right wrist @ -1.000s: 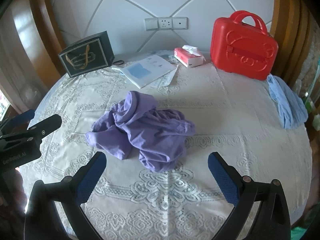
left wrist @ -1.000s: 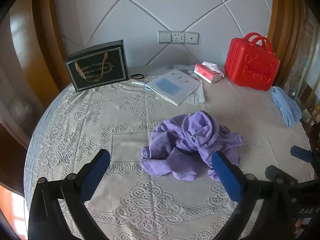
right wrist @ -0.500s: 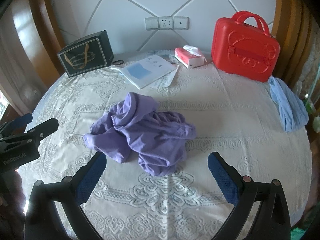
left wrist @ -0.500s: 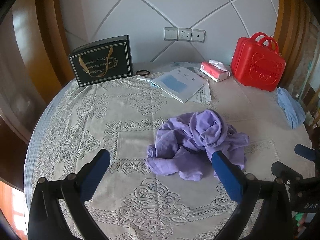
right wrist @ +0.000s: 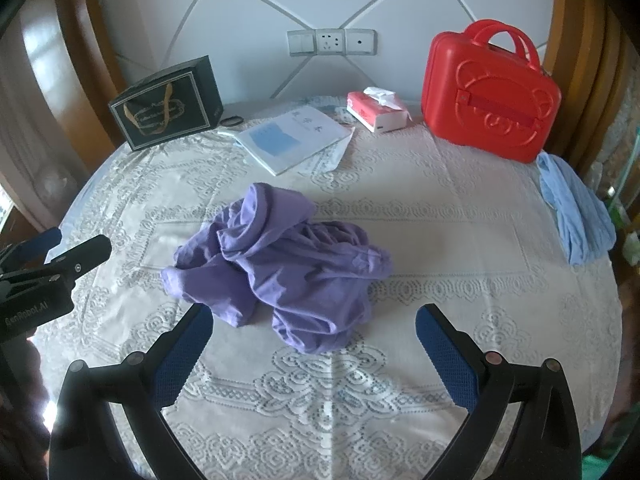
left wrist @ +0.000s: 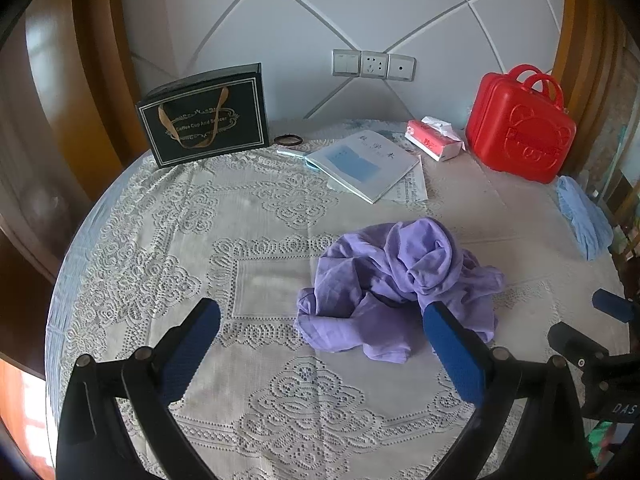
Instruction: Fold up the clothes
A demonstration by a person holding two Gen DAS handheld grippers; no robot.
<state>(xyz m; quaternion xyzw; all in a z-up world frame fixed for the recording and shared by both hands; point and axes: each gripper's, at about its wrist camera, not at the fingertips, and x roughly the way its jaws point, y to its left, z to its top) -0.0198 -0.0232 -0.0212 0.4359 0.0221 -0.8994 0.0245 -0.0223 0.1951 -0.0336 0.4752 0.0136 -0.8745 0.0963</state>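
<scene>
Both grippers spread, empty — left gripper (left wrist: 320, 320) | right gripper (right wrist: 312, 320) | purple garment (right wrist: 280, 264) crumpled on table (right wrist: 440, 240)

White padded wall (left wrist: 400, 8) with diagonal seams, socket plate (left wrist: 373, 65) at 12 o'clock; wood panels (left wrist: 96, 72) at 10 and 2; daylight glare.

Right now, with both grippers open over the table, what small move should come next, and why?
Probably lower the left gripper onto the near edge of the crumpled purple garment. It lies bunched and untouched on the lace tablecloth; the right gripper is open too, gripping nothing.
</scene>
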